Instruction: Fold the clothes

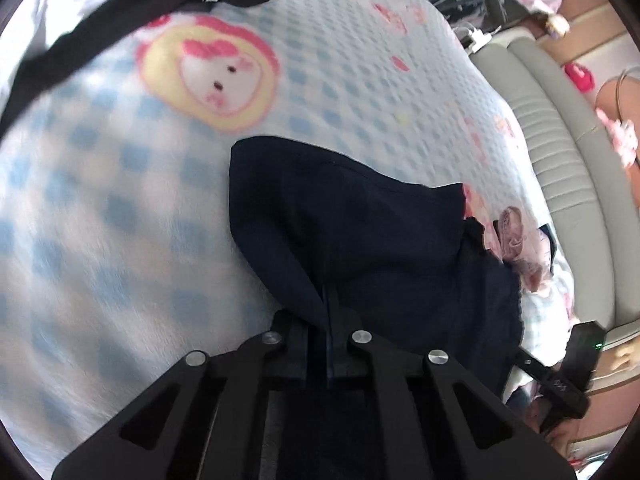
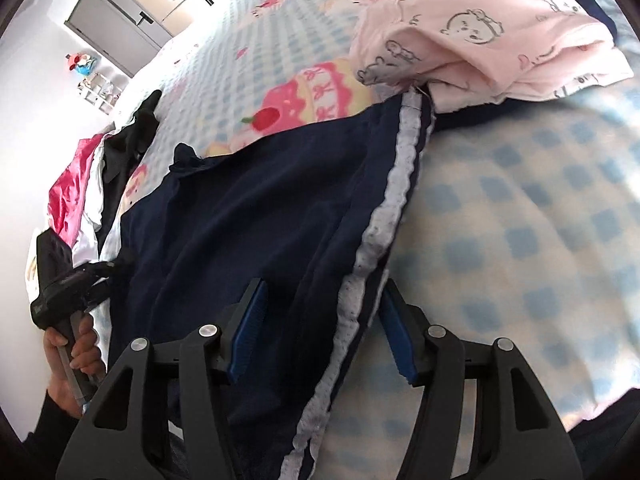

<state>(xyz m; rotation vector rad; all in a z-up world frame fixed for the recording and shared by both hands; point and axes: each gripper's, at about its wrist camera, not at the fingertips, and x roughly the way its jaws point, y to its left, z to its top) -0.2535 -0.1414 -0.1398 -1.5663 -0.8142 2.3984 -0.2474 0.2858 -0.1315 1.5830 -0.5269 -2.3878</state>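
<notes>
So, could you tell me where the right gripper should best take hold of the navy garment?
Probably the white lace edge of the navy garment. It runs straight between the open right gripper pads, so coming down from above should pinch that stiffer edge. The left gripper is already shut on another part of the navy cloth.

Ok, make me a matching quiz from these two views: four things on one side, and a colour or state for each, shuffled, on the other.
Things:
1. left gripper
2. right gripper
3. folded pyjamas
4. blanket

States or colours:
A. pink with cartoon faces
B. jaws apart over the lace edge
C. blue and white checks
D. jaws pinched on the navy garment

Pairs: 1-D, 2-B, 3-A, 4-C
</notes>
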